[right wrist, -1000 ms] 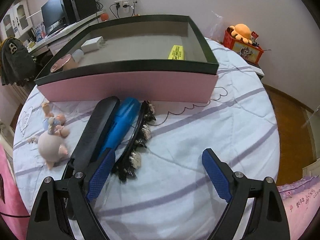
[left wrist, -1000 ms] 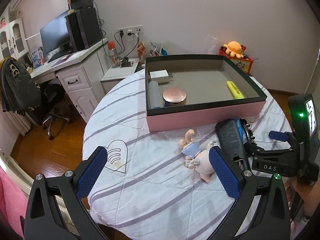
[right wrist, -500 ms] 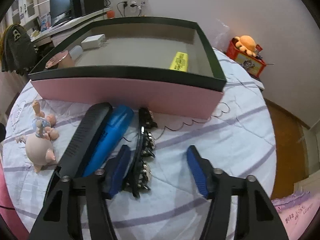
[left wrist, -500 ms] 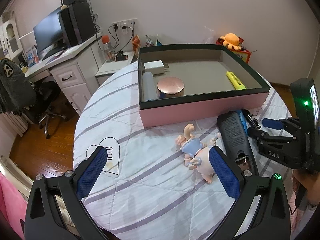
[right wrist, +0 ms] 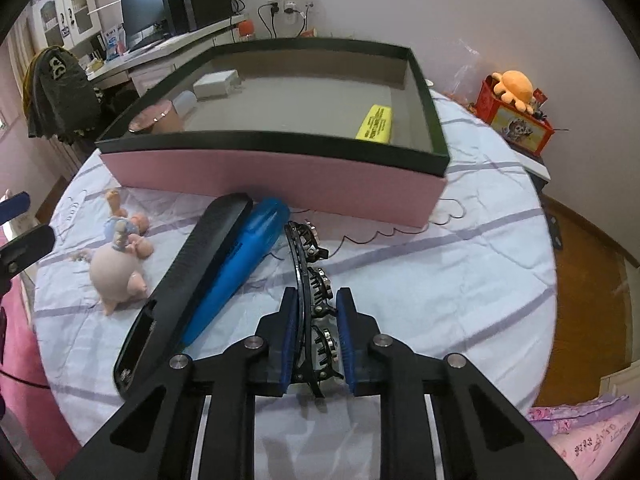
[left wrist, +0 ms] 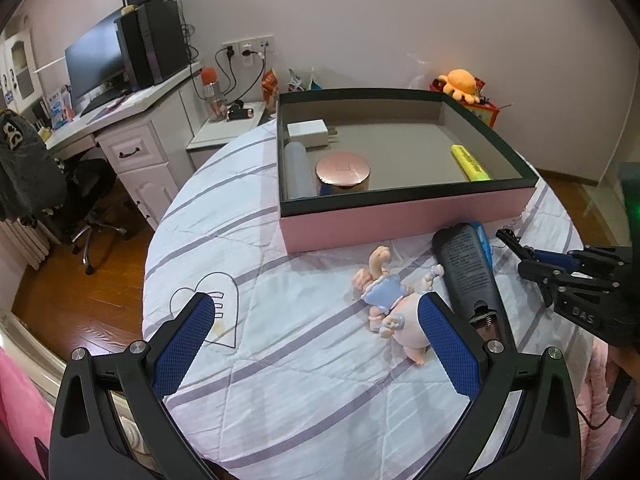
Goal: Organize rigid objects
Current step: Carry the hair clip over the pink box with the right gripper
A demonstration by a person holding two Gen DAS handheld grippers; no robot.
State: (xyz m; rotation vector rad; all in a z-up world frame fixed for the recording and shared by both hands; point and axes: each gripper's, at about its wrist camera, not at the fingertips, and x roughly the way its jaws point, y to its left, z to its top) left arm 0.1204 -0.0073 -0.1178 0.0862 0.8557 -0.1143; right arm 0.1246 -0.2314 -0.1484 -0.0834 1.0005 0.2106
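A round table (left wrist: 280, 392) under a white quilted cover with lilac stripes stands in a bedroom with pale walls and a wood floor; a white desk (left wrist: 132, 128) with a monitor (left wrist: 94, 66) and a black computer tower (left wrist: 154, 42) sits beyond its far left edge, and an orange plush octopus (right wrist: 514, 86) rests on a red box past the far right edge. A pink box with a dark green rim (right wrist: 280, 176) sits toward the table's far edge and holds a yellow highlighter (right wrist: 375, 124), a white charger (left wrist: 307, 133), a rose-gold round tin (left wrist: 342, 170) and a translucent tube (left wrist: 298, 170). In front of its near wall lie a pink piglet figurine (right wrist: 116, 266), a black remote control (right wrist: 188, 280) and a blue marker (right wrist: 236, 274), side by side. The black hair clip (right wrist: 312, 276), curved and set with metallic studs, lies just right of the marker, and the right gripper (right wrist: 317, 340) is clamped on its near end. The left gripper (left wrist: 316, 348) hovers over the near edge, fingers wide apart. "DAS" is moulded on the right gripper's body; the highlighter's print is unreadable.
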